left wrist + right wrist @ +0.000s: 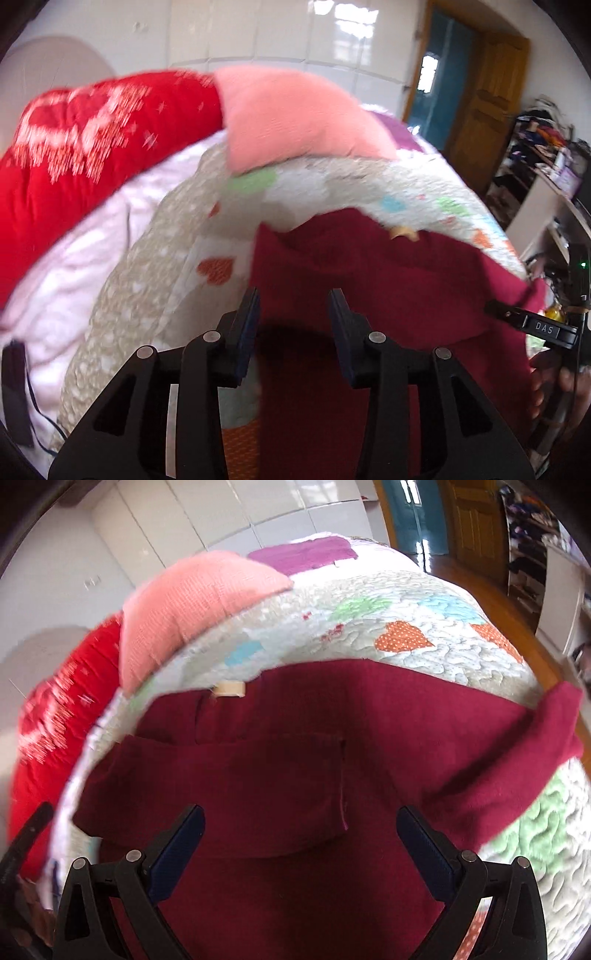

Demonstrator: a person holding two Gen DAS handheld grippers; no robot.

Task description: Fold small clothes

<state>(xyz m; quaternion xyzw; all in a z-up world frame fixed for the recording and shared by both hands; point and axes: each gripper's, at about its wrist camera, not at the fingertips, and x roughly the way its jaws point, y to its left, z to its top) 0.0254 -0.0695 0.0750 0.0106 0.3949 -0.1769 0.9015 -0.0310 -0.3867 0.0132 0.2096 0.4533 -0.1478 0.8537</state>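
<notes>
Your left claw [293, 301] stands part-open, your right claw [300, 825] wide, both empty above the maroon garment [280, 775] on the quilted bed [424, 602]. Grip the sleeve at three o'clock, fold inward.

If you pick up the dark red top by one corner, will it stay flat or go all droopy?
Probably droopy. The dark red top already lies in soft folds on the quilt, and its sleeve bends over the edge. It looks like thin knit, so likely light. It should not slide much on the bumpy quilt.
</notes>
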